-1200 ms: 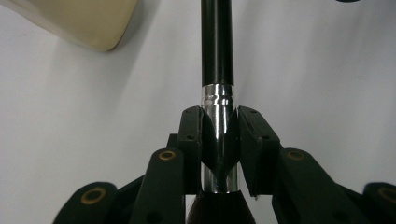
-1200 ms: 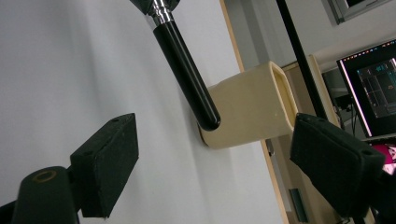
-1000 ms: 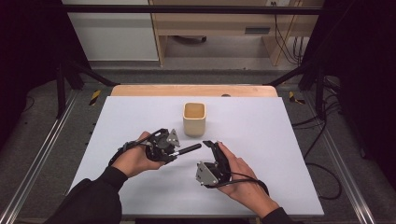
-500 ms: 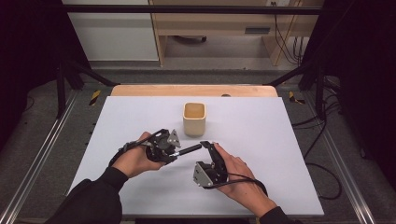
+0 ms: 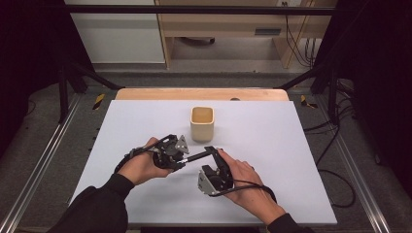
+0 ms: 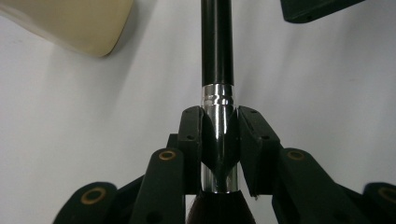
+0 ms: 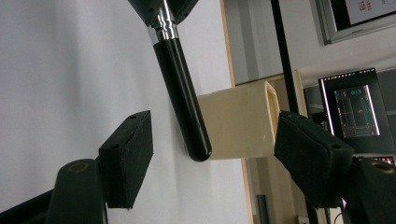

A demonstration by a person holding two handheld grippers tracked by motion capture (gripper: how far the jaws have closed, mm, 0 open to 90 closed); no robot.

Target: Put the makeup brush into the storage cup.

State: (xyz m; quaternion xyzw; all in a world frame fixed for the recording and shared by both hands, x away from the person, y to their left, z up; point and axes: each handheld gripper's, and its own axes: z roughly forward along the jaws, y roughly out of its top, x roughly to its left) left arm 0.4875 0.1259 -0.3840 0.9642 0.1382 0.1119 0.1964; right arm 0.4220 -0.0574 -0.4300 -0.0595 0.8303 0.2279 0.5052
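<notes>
Left gripper [image 5: 180,154] is clamped on the brush [image 5: 197,155]: in the left gripper view both pads grip the shiny metal ferrule [image 6: 217,135], with the black handle [image 6: 217,42] running straight out past the fingertips and a dark reddish bit, probably the bristle end, tucked down between the jaws at the bottom edge; too little of it shows to be sure. High view puts the brush lying roughly level above the desk [image 5: 272,145], about mid-width and nearer the front edge than the back, handle pointing toward the right hand [image 5: 243,182]. Right gripper [image 5: 211,153] has its jaws apart and they've just been closing in; the right gripper view shows the rounded handle tip [image 7: 198,151] sitting in the gap between the two pads [image 7: 128,158], touching neither, so no grip on that side yet. The cream cup [image 5: 202,124] stands upright on the desk just behind the brush, toward the back edge and close to centre, opening up; it's near the handle but apart from it. Left hand [image 5: 141,167] sits left of centre, right hand comes in from the front edge on the right, cables trailing off both grippers.
</notes>
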